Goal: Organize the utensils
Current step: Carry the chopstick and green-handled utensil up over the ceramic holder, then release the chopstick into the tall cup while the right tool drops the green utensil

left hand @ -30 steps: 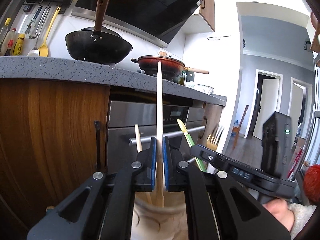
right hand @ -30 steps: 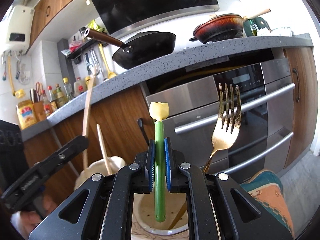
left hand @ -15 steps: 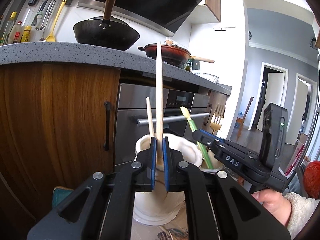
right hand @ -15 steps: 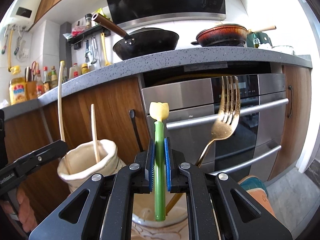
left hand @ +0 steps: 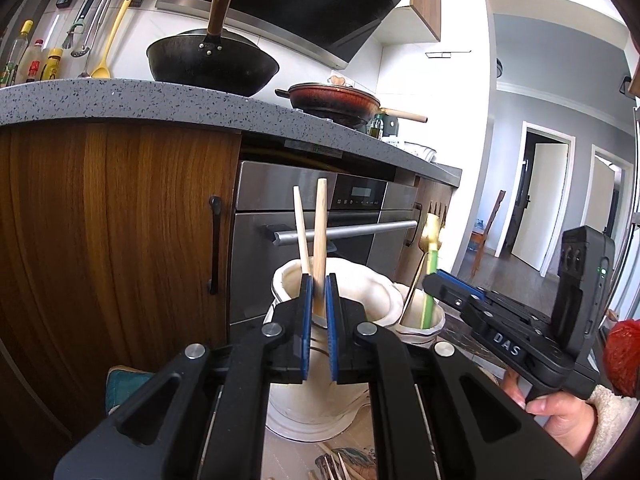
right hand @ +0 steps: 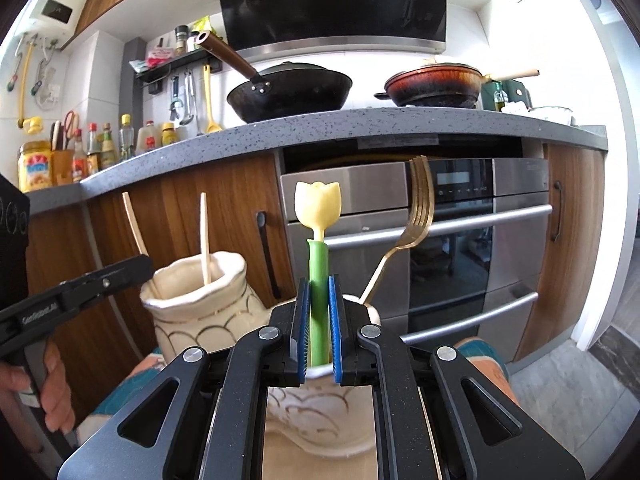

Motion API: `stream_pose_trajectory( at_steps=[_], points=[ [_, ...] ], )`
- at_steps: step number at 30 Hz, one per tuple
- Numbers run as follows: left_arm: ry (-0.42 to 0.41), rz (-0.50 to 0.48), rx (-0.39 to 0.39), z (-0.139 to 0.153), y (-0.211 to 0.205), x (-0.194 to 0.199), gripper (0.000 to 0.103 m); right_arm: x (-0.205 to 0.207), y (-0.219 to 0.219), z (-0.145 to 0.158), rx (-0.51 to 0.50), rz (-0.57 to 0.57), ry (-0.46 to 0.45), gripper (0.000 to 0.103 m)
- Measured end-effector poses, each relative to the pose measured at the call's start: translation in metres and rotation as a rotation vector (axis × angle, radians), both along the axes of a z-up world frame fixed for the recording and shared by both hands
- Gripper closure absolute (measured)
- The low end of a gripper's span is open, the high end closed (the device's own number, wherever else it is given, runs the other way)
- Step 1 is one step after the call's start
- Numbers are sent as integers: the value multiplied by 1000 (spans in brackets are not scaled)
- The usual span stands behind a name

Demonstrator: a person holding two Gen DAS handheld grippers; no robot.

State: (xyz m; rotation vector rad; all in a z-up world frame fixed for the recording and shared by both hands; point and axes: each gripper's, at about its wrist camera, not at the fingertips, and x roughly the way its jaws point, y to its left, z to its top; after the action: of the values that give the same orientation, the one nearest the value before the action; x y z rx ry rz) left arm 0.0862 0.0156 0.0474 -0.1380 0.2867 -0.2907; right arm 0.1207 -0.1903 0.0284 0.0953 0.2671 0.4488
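Note:
My left gripper (left hand: 319, 282) is shut on a wooden chopstick (left hand: 320, 232) whose lower end dips into the tall cream jar (left hand: 360, 296). A second chopstick (left hand: 301, 236) leans in that jar. My right gripper (right hand: 319, 286) is shut on a green-stemmed utensil with a yellow tulip top (right hand: 318, 208), its lower end inside the smaller cream jar (right hand: 320, 416). A gold fork (right hand: 416, 216) stands in the smaller jar too. In the right wrist view the tall jar (right hand: 200, 308) is to the left, with the left gripper (right hand: 140, 266) at its rim.
Behind the jars are wooden cabinet doors and a steel oven (left hand: 340, 220) under a grey counter (left hand: 120, 100) with a black wok (left hand: 212, 60) and a red pan (left hand: 336, 98). Several loose utensils (left hand: 336, 466) lie on the surface at the bottom. A hand (left hand: 560, 412) holds the right gripper.
Both jars have risen in the views as the grippers came down toward them. Much less of the chopstick stands above the left pads. The green utensil sits deeper in the small jar.

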Motion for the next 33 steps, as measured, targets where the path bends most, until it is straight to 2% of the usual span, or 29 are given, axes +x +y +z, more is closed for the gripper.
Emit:
stream_pose_trajectory(
  at_steps=[7,17,19,20,29,33],
  points=[
    [6,7,-4,0,1,-1,96,-6,-12,-6,8,-50,39,93],
    [6,7,-5,0,0,0,94,-2,-17,-11,21,-47,81,92],
    [3,4,-11,0,0,-1,78,-2,-16,-11,18,-46,81,92],
    [-2,3,-17,0,0,-2,76,-2,-16,-11,17,-43,81,92],
    [-7,-1,-13,0,-1,-3,73,1,-15,-12,13,-43,85,90],
    [-11,3,-12,1,0,-2,72,1,-16,-11,23,-47,84,75]
  ],
)
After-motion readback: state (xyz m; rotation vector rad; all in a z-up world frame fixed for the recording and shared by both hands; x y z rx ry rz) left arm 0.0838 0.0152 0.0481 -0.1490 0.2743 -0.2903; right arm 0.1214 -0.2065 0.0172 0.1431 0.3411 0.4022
